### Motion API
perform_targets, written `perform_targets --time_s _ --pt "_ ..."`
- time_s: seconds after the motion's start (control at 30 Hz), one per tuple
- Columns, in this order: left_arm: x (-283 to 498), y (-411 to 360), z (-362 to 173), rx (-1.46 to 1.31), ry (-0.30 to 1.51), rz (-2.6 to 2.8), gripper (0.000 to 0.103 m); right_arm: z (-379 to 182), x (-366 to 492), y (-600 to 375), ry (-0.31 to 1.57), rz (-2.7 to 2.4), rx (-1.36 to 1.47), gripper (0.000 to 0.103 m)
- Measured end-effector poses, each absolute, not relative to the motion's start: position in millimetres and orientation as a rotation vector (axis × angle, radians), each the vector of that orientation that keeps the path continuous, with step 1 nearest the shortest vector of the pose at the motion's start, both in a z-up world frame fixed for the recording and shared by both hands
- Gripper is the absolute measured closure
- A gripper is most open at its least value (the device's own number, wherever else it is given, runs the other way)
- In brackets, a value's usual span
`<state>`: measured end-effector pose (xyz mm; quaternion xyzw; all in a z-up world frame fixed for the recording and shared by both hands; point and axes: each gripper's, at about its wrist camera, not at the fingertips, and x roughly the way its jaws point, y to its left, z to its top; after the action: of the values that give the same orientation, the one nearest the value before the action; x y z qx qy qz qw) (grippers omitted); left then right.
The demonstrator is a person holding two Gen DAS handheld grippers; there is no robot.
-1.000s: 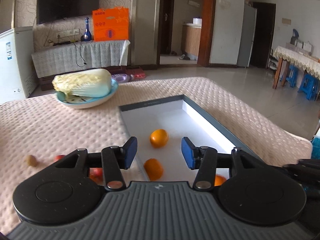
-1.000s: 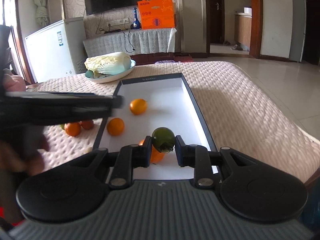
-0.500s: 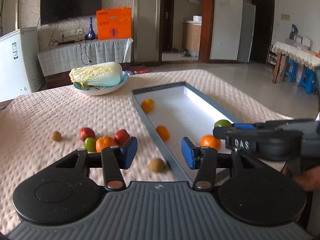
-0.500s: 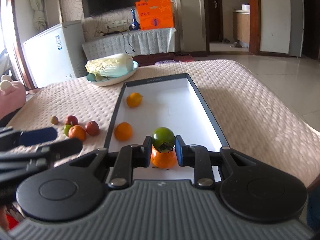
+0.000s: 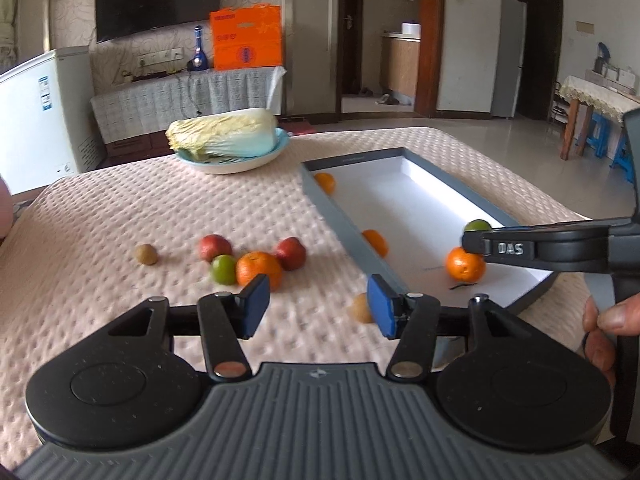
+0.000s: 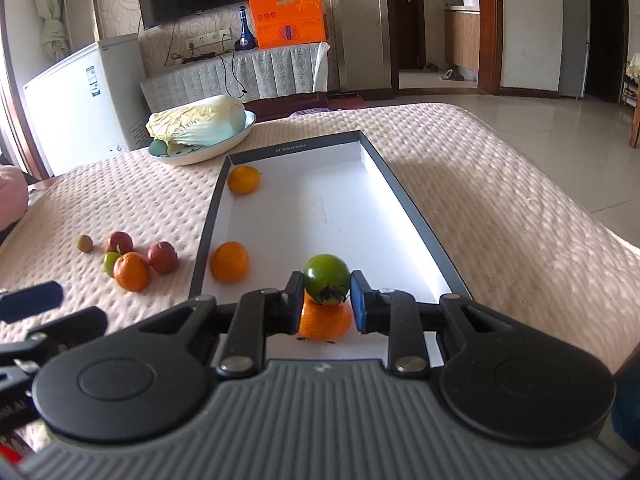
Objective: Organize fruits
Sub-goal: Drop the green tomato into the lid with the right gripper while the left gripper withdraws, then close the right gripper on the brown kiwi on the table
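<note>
Kiwi (image 5: 361,309) beside tray (image 5: 344,222), left view only, right gripper (image 6: 326,300) clasping green fruit (image 6: 326,278)

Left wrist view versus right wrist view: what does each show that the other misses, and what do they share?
Only the left wrist view shows the tan fruit by the tray's near corner and the holder's hand. Only the right wrist view shows the green fruit clamped in the right gripper, calyx visible. Both show the tray, its three oranges, the cabbage, and the loose fruit cluster.
</note>
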<state>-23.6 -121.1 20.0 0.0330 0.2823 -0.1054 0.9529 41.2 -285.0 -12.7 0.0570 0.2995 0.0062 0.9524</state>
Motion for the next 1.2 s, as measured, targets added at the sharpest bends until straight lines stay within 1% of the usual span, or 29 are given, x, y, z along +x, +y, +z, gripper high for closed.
perform_targets --time_s 0.27,0.7,0.77,0.8,0.93,1.13,1.2 --pt "-20.9 -93.6 21.7 0.035 0.579 -0.182 0.042 -12.1 50.0 -285.1 0.589 -0.034 0.140 0.075" --pt "-16.3 -73.7 23.3 0.003 0.596 -0.121 0.042 -7.1 48.4 -286.4 0.535 -0.064 0.128 0.074" --pt "-16.3 -70.2 23.5 -0.005 0.596 -0.111 0.042 -5.5 46.4 -286.1 0.522 -0.059 0.120 0.067" --pt "-16.6 -68.2 23.2 -0.007 0.595 -0.107 0.042 -4.6 45.4 -286.1 0.514 -0.060 0.119 0.065" --pt "-16.1 -63.3 23.2 -0.007 0.594 -0.090 0.042 -2.0 43.2 -287.1 0.497 -0.062 0.109 0.064" --pt "-13.3 -52.4 25.3 -0.039 0.592 -0.057 0.042 16.2 8.3 -265.8 0.425 0.041 0.130 0.064" --pt "-12.0 -49.6 26.4 -0.051 0.592 -0.050 0.042 21.8 -8.3 -242.7 0.383 0.091 0.076 0.065"
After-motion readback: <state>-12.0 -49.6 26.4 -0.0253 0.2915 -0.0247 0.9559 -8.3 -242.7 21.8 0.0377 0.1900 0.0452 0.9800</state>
